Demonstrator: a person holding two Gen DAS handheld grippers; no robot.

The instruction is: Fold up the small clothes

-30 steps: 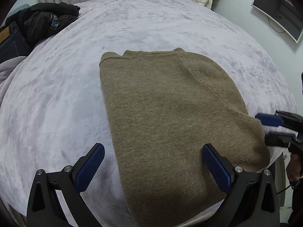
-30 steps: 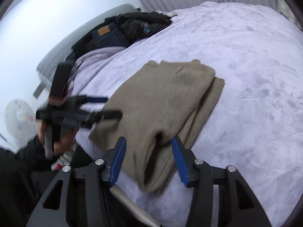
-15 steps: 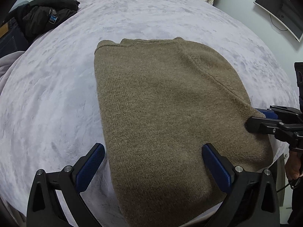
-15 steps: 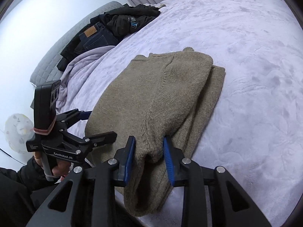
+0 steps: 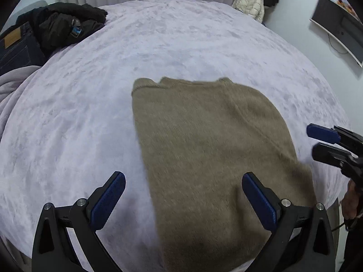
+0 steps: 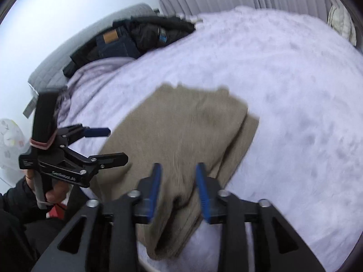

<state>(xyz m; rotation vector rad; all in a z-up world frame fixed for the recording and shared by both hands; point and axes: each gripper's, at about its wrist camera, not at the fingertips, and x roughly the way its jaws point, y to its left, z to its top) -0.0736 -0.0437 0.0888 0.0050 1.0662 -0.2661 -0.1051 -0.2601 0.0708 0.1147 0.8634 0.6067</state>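
Note:
An olive-brown knitted sweater (image 5: 211,149) lies folded flat on the lilac bed cover (image 5: 74,136), its near edge at the bed's front. My left gripper (image 5: 183,179) hovers open above the sweater's near left part, nothing between its fingers. It also shows in the right wrist view as the left gripper (image 6: 116,144), off the sweater's left side. The right gripper (image 6: 178,172) is over the sweater's (image 6: 181,131) near right corner. Its jaws are opening, with the thick fold lying loose between them and the pads off it. From the left wrist view, the right gripper (image 5: 317,142) is beside the sweater's right edge.
A pile of dark clothes (image 5: 59,22) with jeans (image 5: 15,45) sits at the far left by the grey headboard (image 6: 52,68). A monitor (image 5: 338,25) hangs on the right wall. A cream jacket (image 5: 249,2) and curtains are behind the bed. The person's hand (image 6: 52,190) holds the left gripper.
The right gripper closed on the sweater's near right fold half a second ago and has let it go. Both grippers have drawn back and up from the sweater.

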